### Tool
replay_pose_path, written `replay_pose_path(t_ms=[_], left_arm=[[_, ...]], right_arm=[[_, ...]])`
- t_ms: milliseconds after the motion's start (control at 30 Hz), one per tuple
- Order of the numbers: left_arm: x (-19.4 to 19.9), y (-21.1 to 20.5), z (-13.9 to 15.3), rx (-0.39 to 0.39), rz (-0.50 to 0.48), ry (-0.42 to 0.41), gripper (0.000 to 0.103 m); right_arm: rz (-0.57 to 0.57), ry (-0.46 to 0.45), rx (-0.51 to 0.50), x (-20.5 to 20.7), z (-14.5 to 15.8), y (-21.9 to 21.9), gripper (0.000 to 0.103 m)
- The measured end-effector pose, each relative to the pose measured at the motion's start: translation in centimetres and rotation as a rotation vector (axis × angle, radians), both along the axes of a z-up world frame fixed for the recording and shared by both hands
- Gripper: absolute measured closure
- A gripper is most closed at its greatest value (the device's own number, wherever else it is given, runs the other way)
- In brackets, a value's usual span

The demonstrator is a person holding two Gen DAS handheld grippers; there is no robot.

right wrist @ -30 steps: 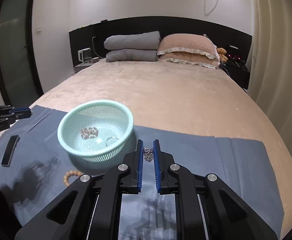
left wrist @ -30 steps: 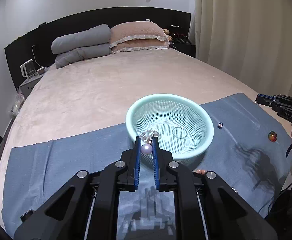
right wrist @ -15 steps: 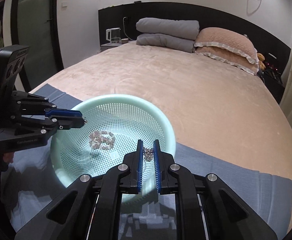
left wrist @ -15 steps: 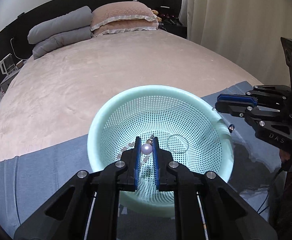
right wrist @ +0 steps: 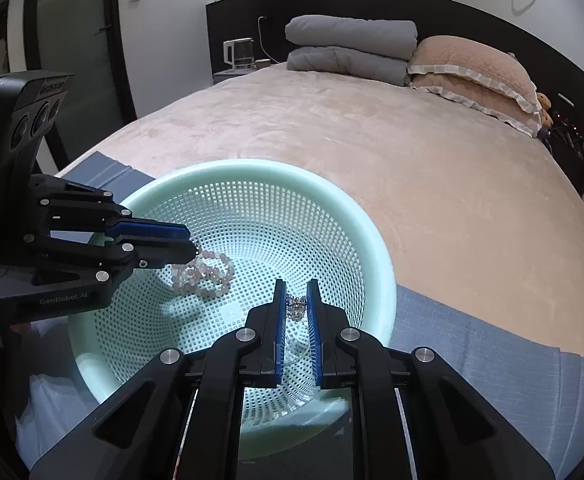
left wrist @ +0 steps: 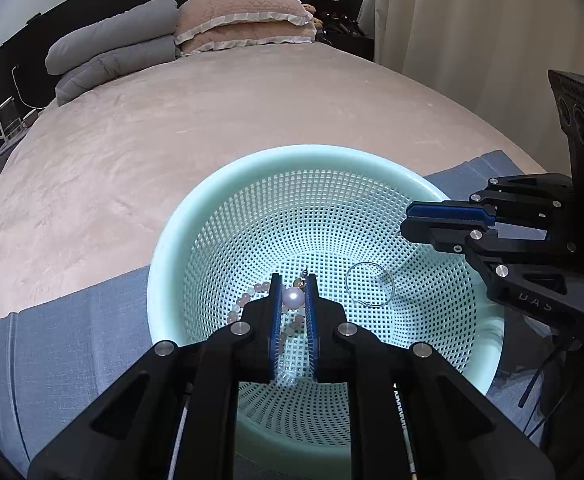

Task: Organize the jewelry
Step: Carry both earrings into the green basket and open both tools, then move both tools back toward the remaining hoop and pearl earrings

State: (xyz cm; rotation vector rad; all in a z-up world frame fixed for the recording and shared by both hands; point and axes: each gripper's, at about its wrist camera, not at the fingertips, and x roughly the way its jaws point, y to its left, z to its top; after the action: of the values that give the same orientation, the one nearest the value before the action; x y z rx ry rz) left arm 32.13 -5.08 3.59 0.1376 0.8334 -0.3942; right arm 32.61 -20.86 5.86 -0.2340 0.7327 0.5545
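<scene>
Glossy perforated plastic basket (left wrist: 220, 208) – on matt blue cloth (left wrist: 72, 344), plush bedspread (left wrist: 172, 128).

You get bright, even indoor light from above, and both wrist views are sharp with no motion blur. The mint basket (left wrist: 252, 184) glows pale along its rim, with soft gripper shadows across its mesh. Fisheye distortion bows the bed (right wrist: 432, 168) and bends the far headboard (right wrist: 372, 0). Your corners fall into black vignette.
</scene>
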Motion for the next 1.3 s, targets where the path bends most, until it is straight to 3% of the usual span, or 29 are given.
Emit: replay_pose_path(t_ms=[167,233,300,333,567,633,933,1067,1300], left_arm=[[-0.3,0.8,0.7,-0.016,0.008,-0.016,0.091],[-0.5,1.3,1.0,-0.019,0.024,-0.026,0.083],[-0.8,2.0,1.3,-0.030,0.057,-0.041,0.053],[-0.9,2.5,1.5,-0.049,0.074,-0.049,0.045],[-3.1,5.5,3.7,-0.151,0.147,-0.100,0.018],[-4.2,6.6,4.6,-0.187,0.175,-0.121,0.007],[-11.6,9.2,7.4,-0.254,0.217,-0.218,0.006],[-15.0,8.5,6.5,-0.275,0.194,-0.229,0.006],[-20.1,6.0,2.9,-0.302,0.094,-0.235,0.006]], right_arm=[[-0.012,-0.011,-0.024,-0.1,0.1,0.2,0.092],[-0.018,-0.010,-0.033,-0.1,0.3,0.2,0.092],[-0.023,-0.010,-0.039,-0.3,0.4,0.2,0.089],[-0.024,-0.010,-0.040,-0.4,0.5,0.2,0.087],[-0.076,-0.096,-0.044,-2.2,2.7,-0.2,0.020],[-0.097,-0.123,-0.042,-3.1,3.6,-0.6,0.015],[-0.187,-0.130,0.040,-9.3,6.1,-4.0,0.014],[-0.221,-0.160,0.040,-13.1,6.2,-5.2,0.013],[-0.190,-0.089,0.020,-17.3,3.4,-6.0,0.011]])
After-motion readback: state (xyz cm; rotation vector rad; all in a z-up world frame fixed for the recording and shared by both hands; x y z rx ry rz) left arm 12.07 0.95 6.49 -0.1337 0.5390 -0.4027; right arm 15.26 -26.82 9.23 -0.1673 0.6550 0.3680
